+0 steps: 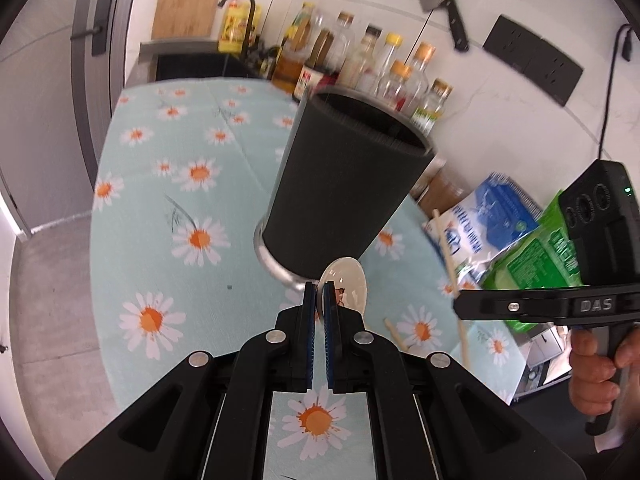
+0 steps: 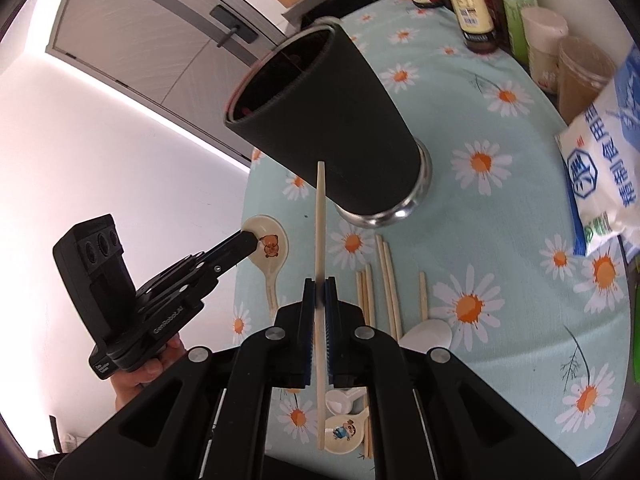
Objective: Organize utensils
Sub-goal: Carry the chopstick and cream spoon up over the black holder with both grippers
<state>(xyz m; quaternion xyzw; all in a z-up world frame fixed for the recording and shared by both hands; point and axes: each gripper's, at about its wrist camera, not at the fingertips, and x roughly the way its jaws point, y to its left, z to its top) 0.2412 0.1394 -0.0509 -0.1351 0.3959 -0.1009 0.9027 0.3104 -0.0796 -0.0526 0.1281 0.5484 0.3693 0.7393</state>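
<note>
Left gripper (image 1: 319, 294) clamped on bear-print spoon (image 2: 269, 245) (bowl forward), lifted beside black utensil holder (image 2: 324, 120). Right gripper (image 2: 319, 289) clamped on single chopstick (image 2: 320, 216), tip before holder wall. Loose chopsticks (image 2: 386, 280) on daisy tablecloth (image 2: 500, 184).

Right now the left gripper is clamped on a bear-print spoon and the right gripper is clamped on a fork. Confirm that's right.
Not quite. The left gripper is clamped on the bear-print spoon, but the right gripper holds a single pale chopstick, not a fork. The right wrist view shows it between the shut pads, pointing up toward the dark utensil holder.
</note>
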